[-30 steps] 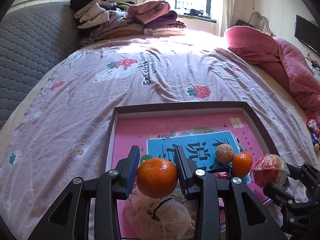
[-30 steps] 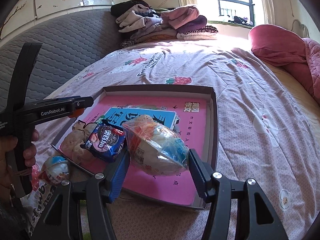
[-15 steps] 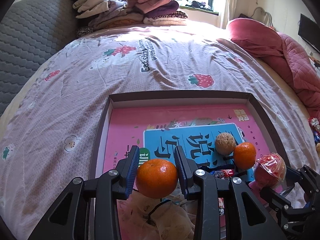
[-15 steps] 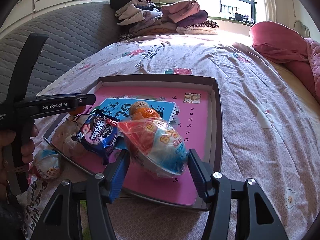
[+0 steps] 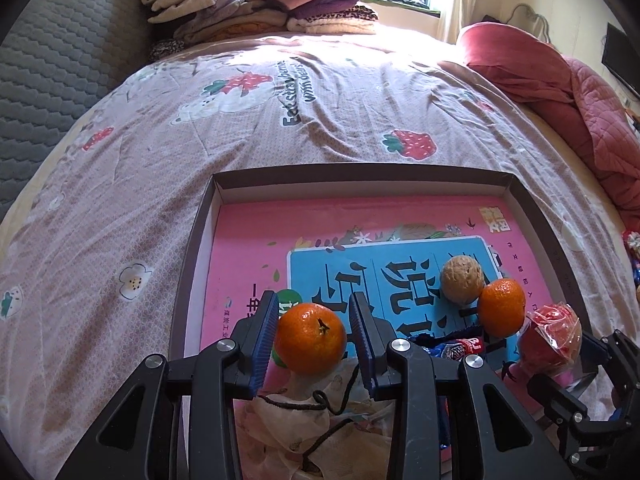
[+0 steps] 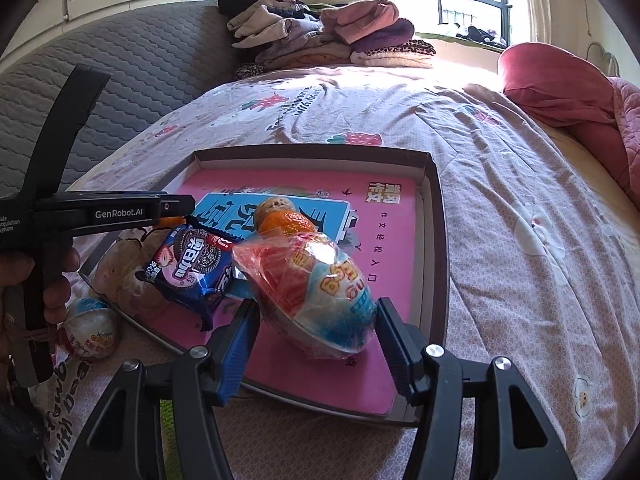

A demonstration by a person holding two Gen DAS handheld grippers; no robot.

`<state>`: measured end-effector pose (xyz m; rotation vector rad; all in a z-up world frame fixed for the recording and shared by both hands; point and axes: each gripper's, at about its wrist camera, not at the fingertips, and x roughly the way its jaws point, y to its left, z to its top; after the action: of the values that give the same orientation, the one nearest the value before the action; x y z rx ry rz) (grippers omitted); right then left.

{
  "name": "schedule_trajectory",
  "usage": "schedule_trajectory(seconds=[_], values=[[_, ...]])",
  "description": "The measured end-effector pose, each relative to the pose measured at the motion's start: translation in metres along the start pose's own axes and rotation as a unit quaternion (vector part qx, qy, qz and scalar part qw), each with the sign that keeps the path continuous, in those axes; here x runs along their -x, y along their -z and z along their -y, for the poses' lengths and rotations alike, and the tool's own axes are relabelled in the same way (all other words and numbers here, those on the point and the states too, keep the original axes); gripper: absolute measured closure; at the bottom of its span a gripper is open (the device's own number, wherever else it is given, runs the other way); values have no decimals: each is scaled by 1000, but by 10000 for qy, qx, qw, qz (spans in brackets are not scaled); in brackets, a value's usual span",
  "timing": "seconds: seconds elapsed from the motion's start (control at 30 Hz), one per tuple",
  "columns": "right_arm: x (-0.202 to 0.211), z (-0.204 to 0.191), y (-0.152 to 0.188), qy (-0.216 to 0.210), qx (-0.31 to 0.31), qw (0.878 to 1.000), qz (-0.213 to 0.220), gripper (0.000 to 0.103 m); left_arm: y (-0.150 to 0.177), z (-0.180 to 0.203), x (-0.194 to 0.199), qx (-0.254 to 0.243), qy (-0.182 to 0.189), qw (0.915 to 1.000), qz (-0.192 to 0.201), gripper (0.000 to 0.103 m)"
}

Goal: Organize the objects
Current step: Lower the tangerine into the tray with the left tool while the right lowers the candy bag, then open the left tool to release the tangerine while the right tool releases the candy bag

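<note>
A shallow brown box (image 5: pixel 200 216) with a pink book in it lies on the bed. My left gripper (image 5: pixel 312 338) is shut on an orange tangerine (image 5: pixel 310 338) and holds it over the box's near left part, above a pale cloth pouch (image 5: pixel 296 420). My right gripper (image 6: pixel 314 334) is shut on a wrapped egg-shaped toy (image 6: pixel 316 300) over the box's near edge; the toy also shows in the left wrist view (image 5: pixel 554 330). A walnut (image 5: pixel 462 280), a second tangerine (image 5: pixel 500 306) and a blue cookie pack (image 6: pixel 188 264) lie in the box.
A second wrapped egg toy (image 6: pixel 90 330) lies on the bedspread left of the box, by the left hand. Folded clothes (image 5: pixel 260 4) are stacked at the far end of the bed. A red quilt (image 5: pixel 560 92) lies at the right. A grey padded headboard (image 5: pixel 44 92) runs along the left.
Both grippers have moved forward over the box with their loads. The egg toy now hangs over the box's near edge, closer to the second tangerine.
</note>
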<state>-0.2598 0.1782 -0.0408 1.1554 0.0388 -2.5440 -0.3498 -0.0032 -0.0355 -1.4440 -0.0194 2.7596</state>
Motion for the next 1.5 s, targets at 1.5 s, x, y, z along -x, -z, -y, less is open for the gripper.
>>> schedule_trajectory(seconds=[1.5], values=[[15, 0, -9, 90, -85, 9997, 188, 44, 9, -12, 40, 240, 101, 9994, 245, 60]])
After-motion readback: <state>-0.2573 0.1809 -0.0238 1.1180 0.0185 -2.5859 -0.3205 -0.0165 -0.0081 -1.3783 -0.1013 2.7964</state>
